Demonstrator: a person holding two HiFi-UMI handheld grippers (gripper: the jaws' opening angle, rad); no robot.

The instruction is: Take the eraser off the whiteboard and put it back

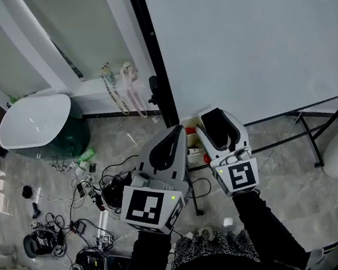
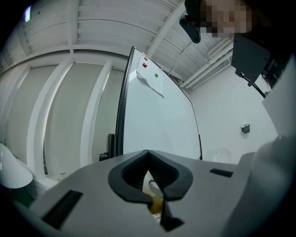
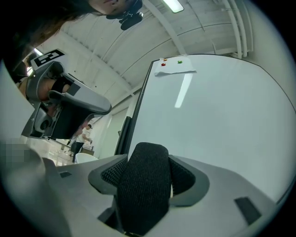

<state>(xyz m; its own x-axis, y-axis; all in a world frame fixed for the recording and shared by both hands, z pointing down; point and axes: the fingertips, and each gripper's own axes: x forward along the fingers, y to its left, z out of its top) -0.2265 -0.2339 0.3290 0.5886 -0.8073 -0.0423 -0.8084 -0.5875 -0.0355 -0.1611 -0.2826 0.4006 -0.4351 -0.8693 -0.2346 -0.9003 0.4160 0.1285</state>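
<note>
risk: may drop eraser short of whiteboard on early release; may fail to stick on skewed placement | left tongs: closed tip to tip, empty, level beside the right | right tongs: spread wide, clamped on eraser, off the board, before its lower edge
</note>
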